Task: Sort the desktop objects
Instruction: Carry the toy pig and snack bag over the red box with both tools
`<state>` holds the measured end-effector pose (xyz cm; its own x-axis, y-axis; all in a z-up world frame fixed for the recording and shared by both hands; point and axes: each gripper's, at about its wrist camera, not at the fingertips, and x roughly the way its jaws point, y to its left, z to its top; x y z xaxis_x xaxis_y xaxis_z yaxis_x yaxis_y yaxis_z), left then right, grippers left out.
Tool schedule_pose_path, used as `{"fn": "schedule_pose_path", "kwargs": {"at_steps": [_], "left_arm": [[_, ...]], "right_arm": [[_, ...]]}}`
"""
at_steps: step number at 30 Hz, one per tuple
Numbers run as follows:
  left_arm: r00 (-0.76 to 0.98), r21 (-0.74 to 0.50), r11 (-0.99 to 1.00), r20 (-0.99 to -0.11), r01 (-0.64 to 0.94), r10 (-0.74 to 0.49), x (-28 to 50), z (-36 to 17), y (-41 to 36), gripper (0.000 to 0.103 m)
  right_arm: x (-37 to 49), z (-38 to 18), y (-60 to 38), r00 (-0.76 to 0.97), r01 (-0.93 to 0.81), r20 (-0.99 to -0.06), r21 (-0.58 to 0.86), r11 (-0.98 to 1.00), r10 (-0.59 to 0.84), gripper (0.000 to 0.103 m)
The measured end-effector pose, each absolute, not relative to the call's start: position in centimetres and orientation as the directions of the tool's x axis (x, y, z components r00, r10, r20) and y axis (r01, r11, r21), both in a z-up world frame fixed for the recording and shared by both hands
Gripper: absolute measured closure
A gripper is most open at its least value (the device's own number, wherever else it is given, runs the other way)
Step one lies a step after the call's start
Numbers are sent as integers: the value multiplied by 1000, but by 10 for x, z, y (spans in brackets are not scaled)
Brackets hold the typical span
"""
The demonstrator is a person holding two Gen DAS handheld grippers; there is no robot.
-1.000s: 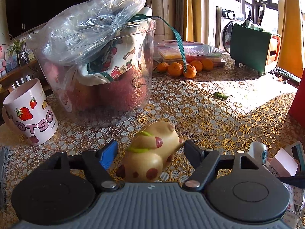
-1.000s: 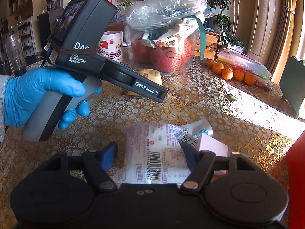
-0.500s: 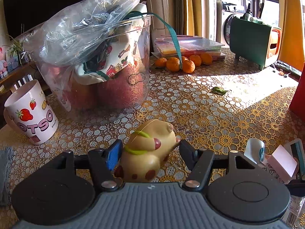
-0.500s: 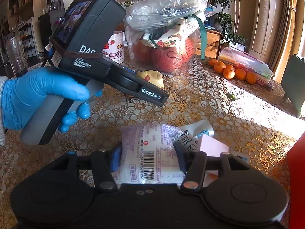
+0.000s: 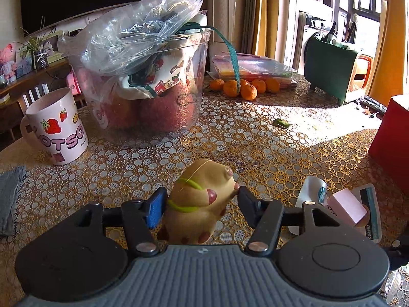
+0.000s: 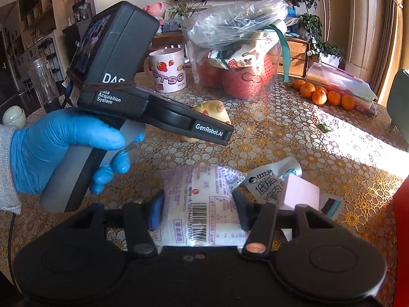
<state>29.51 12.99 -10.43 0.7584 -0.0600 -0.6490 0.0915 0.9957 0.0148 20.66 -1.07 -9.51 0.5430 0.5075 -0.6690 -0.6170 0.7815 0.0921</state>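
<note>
My left gripper [image 5: 200,200] is shut on a yellow squishy toy [image 5: 202,199] with brown spots and a green band, held low over the table. The toy also shows in the right wrist view [image 6: 213,111], behind the left gripper's body. My right gripper [image 6: 198,211] is shut on a white snack packet [image 6: 202,204] with a barcode, lifted slightly above the table. A silver pouch [image 6: 271,179], a pink block [image 6: 300,192] and a card [image 6: 331,204] lie just right of it.
A clear tub [image 5: 143,76] of fruit and bags stands ahead, with a strawberry mug [image 5: 57,128] on its left. Oranges [image 5: 242,87] and stacked boxes lie at the back. A green case [image 5: 332,69] and a red box [image 5: 391,138] are on the right. A grey cloth [image 5: 10,199] lies left.
Both grippers closed: the left one on the yellow toy, the right one on the white packet. Both views then rose a little with the objects in the jaws.
</note>
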Motion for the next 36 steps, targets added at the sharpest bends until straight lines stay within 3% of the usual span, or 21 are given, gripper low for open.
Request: {"fn": "schedule_pose_path", "kwargs": {"at_steps": [17, 36], "left_arm": [[766, -47, 998, -641, 31, -54, 204, -68, 122, 44], [761, -76, 989, -632, 126, -146, 129, -39, 54, 44]], "right_arm": [[159, -56, -52, 541, -614, -626, 163, 773, 562, 49], [116, -36, -132, 621, -525, -599, 161, 836, 505, 49]]}}
